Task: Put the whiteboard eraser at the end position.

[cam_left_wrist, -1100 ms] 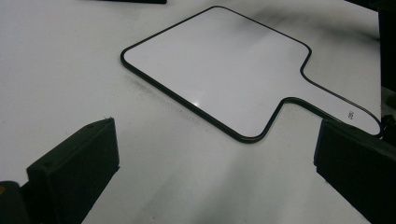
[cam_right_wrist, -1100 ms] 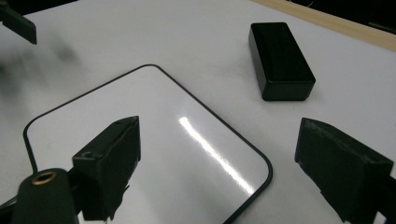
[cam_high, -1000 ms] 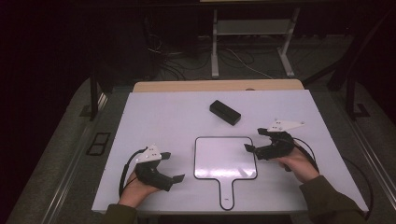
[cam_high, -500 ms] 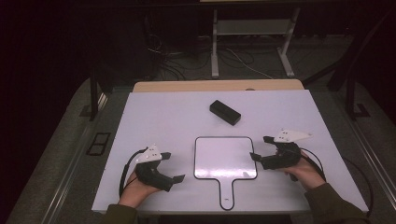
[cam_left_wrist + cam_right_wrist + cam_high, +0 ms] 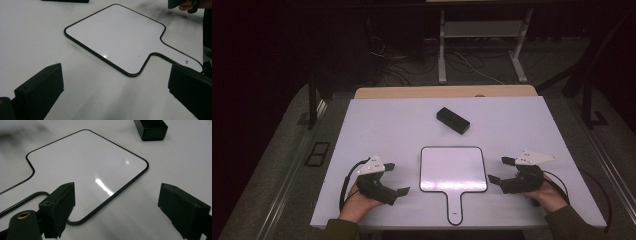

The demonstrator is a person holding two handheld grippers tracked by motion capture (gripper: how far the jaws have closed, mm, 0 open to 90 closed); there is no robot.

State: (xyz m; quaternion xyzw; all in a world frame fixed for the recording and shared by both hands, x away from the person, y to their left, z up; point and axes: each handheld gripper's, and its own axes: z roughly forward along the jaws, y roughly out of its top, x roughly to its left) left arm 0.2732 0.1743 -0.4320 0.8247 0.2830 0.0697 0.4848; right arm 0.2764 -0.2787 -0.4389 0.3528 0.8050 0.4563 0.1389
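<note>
High view: white tabletop (image 5: 377, 125) carries three kinds of item: board, box, two grippers.
Board: small whiteboard (image 5: 453, 169) with black rim lies flat at front centre of tabletop; its handle (image 5: 454, 207) points toward the person and reaches the front edge.
Box: black oblong box (image 5: 453, 120) lies behind the board, well apart from it, set at a slant.
Left gripper: left gripper (image 5: 396, 178) rests low at the front left, held in the left hand (image 5: 357, 202); it points toward the board's left side, near but apart.
Left fingers: released, spread wide, nothing between them. In the left gripper view the fingers (image 5: 40, 90) frame bare tabletop, with the board (image 5: 117, 37) ahead and its handle running to the right finger's side.
Right gripper: right gripper (image 5: 501, 170) sits at the front right in the right hand (image 5: 548, 192), grey plate on top, pointing at the board's right edge, just beside it.
Right fingers: released, spread, nothing gripped. In the right gripper view one finger (image 5: 60, 207) stands over the board's near corner; the other is over bare tabletop beyond the rim. Contact with the board: cannot tell.
Right gripper view, far field: box (image 5: 150, 128) at the top, beyond the board (image 5: 85, 162).
</note>
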